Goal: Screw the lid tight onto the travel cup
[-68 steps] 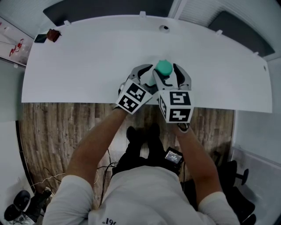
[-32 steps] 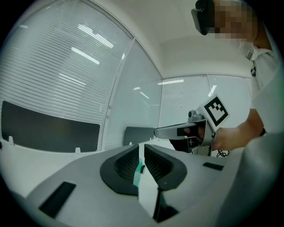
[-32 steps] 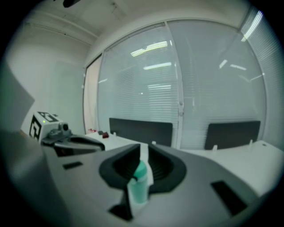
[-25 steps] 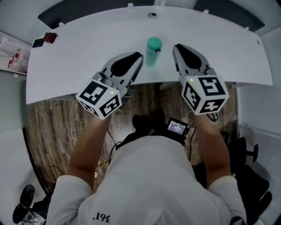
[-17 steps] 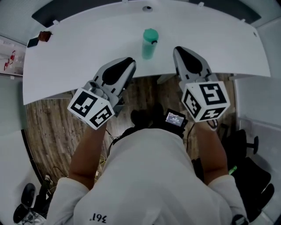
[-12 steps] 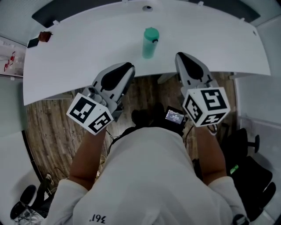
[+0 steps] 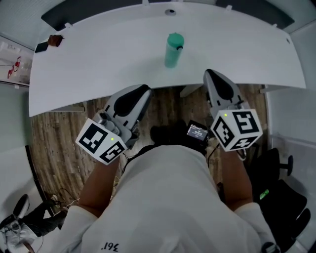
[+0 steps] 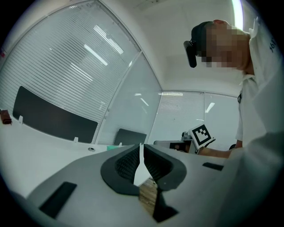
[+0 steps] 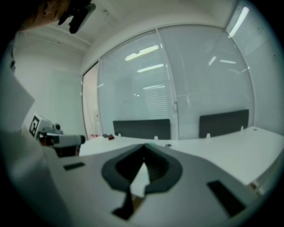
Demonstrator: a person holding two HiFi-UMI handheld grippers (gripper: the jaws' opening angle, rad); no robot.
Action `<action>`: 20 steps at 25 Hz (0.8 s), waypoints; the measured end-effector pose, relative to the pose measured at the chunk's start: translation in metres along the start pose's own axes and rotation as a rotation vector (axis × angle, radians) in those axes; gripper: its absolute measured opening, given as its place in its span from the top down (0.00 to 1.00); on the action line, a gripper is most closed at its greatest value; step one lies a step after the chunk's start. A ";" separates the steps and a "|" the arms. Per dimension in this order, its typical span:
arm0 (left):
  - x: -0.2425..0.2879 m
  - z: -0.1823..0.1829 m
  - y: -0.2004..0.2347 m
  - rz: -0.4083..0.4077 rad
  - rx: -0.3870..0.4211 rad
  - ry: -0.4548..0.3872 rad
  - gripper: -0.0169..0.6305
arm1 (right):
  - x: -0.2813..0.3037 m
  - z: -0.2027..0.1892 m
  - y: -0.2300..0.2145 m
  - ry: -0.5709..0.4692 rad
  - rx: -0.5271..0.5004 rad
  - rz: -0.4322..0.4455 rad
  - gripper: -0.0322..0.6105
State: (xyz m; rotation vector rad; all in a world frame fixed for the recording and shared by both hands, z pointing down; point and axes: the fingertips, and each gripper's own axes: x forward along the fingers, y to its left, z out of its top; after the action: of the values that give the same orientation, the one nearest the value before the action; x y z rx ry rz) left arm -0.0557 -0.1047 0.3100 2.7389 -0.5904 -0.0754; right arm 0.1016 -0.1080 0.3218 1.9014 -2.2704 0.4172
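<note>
The travel cup (image 7: 172, 53) stands upright and alone on the white table (image 7: 98, 64), a green lid (image 7: 175, 39) on its top. My left gripper (image 7: 142, 90) hangs before the table's front edge, over the wooden floor, left of and nearer than the cup. Its jaws are shut with nothing between them, the fingertips (image 8: 133, 153) almost meeting. My right gripper (image 7: 211, 74) sits at the table's edge, right of the cup and apart from it, shut and empty too. A sliver of green lid (image 9: 152, 144) peeks over that gripper's jaws.
A small red-brown object and a dark item (image 7: 54, 40) lie at the table's far left corner. A round cable hole (image 7: 170, 11) is at the back middle. A small device with a screen (image 7: 197, 131) hangs at the person's waist. Wooden floor (image 7: 54, 133) lies below.
Both grippers, earlier closed in around the cup, have let go and drawn back toward the person, past the table's front edge. The cup stays standing where it was.
</note>
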 end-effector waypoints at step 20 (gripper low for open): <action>0.004 -0.050 -0.104 0.172 -0.066 0.010 0.90 | -0.100 -0.035 -0.047 0.061 -0.001 0.121 0.92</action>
State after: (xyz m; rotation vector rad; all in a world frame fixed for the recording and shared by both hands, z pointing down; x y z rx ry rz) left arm -0.0054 -0.0012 0.3221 2.6122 -0.8035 -0.0386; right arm 0.1637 -0.0111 0.3316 1.7317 -2.3529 0.4830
